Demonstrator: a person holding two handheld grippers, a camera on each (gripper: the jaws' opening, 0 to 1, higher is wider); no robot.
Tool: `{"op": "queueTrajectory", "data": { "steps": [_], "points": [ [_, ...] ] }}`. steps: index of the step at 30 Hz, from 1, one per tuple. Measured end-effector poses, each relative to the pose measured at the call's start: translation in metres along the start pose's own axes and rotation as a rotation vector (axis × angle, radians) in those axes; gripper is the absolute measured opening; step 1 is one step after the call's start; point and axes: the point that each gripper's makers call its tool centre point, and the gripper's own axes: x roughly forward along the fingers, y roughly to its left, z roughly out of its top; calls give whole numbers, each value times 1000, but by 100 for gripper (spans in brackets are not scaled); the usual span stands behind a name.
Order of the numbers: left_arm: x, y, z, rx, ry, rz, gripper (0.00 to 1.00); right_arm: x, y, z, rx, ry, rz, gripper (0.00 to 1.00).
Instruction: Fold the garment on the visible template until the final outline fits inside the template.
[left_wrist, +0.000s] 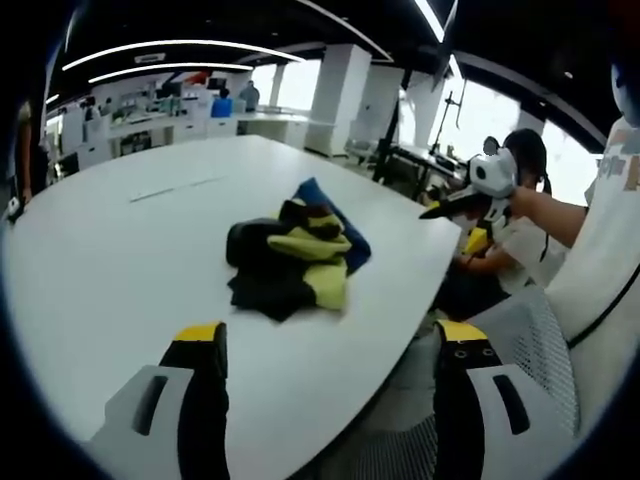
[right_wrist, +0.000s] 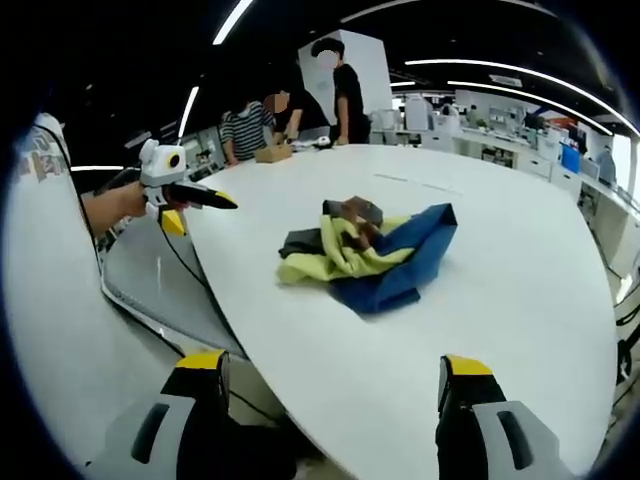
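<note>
A crumpled garment (left_wrist: 295, 255) in yellow, black and blue lies bunched in a heap on the white table (left_wrist: 120, 260), close to its curved edge. My left gripper (left_wrist: 330, 335) is open and empty, with its yellow-tipped jaws wide apart short of the heap. In the right gripper view the same garment (right_wrist: 370, 250) sits mid-table (right_wrist: 520, 300). My right gripper (right_wrist: 335, 365) is open there too, with nothing in it. Each gripper also shows in the other's view, held in a hand off the table's edge: the right gripper (left_wrist: 440, 208) and the left gripper (right_wrist: 215, 200).
Faint line marks (left_wrist: 175, 188) cross the tabletop beyond the garment. Two people (right_wrist: 265, 120) stand at the table's far end by a cardboard box (right_wrist: 272, 152). A mesh chair (left_wrist: 540, 340) sits beside the edge. Office desks (left_wrist: 180, 125) fill the background.
</note>
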Motion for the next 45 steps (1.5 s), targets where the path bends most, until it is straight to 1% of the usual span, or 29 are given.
{"op": "queueTrajectory", "data": {
  "steps": [23, 35, 45],
  "points": [
    [5, -6, 8, 10, -7, -4, 79, -1, -2, 2, -17, 4, 1, 84],
    [8, -4, 12, 18, -6, -9, 75, 8, -6, 12, -31, -2, 12, 83],
    [12, 7, 15, 16, -12, -11, 75, 21, -8, 29, -41, -24, 23, 81]
  ]
}}
